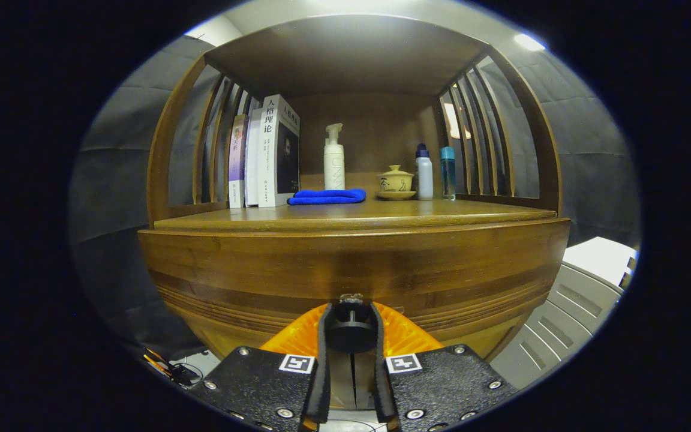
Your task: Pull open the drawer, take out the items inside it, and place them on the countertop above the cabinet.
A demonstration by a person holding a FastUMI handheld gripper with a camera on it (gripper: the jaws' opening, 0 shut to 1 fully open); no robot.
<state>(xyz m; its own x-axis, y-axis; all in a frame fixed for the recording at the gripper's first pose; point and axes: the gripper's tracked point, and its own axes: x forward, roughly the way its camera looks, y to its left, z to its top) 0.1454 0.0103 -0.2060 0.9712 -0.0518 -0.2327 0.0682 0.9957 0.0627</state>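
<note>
- Gripping the drawer knob (351, 327) at lower centre of the frame, our gripper (350, 336) has its fingers narrowed around the knob, one on each side; they appear to press on it, which suits a straight pull toward us.
- At upper left we see the books (267, 153) standing upright on the countertop (441, 211), stored against the slatted side and out of the way.
- Just right of them, at centre, the blue cloth (327, 196) lies folded flat near the countertop's front, with the pump bottle (334, 157) upright behind it.
- Further right stand the lidded cup (395, 180) on its saucer, then the white bottle (423, 173) and the blue bottle (447, 173), all upright toward the back.
- We judge the bare strip along the countertop's front as the room left for what comes out.
- The drawer front (351, 270) spans the middle of the frame below the countertop, its long axis running left to right, facing us; the knob's stem points out toward us.
- The drawer looks closed, so we cannot tell what lies inside.
</note>
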